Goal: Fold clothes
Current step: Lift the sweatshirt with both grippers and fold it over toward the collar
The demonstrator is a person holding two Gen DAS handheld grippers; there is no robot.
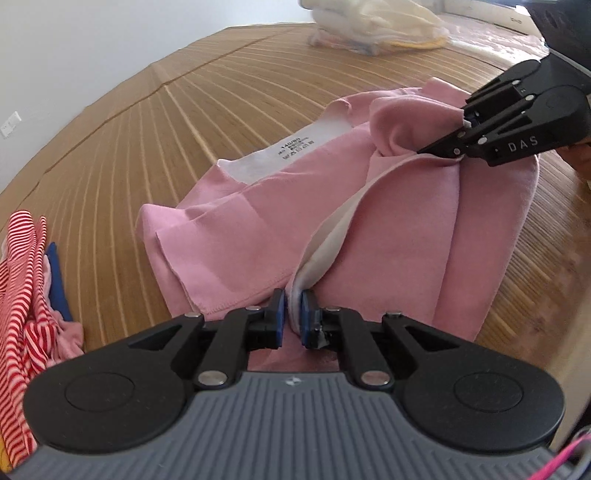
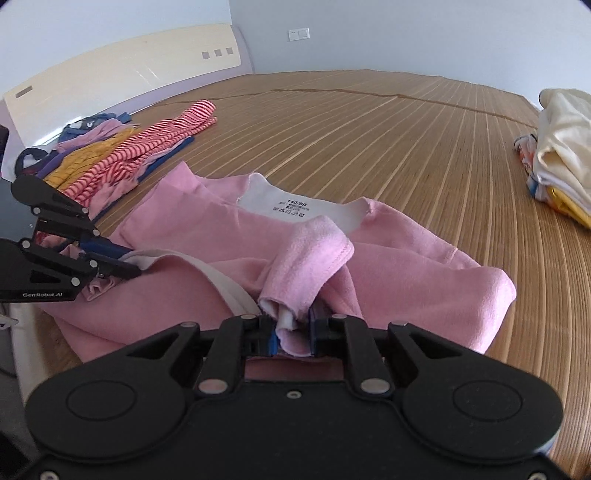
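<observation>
A pink garment [image 1: 236,229] with a white lining and a printed size label [image 1: 295,147] lies partly folded on the bamboo mat [image 1: 155,122]. My left gripper [image 1: 293,314] is shut on its white-lined hem at the near edge. The right gripper [image 1: 463,138] pinches the same hem further along, at the upper right of the left wrist view. In the right wrist view, the right gripper [image 2: 293,332] is shut on a bunched pink fold with white lining [image 2: 306,254]. The left gripper [image 2: 122,264] grips the white edge at the left. The garment [image 2: 417,266] spreads ahead.
A heap of unfolded clothes, red-striped [image 2: 155,151], yellow and blue, sits at the left near the cream headboard [image 2: 122,70]; the striped cloth [image 1: 22,280] also shows in the left wrist view. A stack of folded pale clothes [image 2: 561,147] stands at the right, the same stack [image 1: 373,26] far ahead.
</observation>
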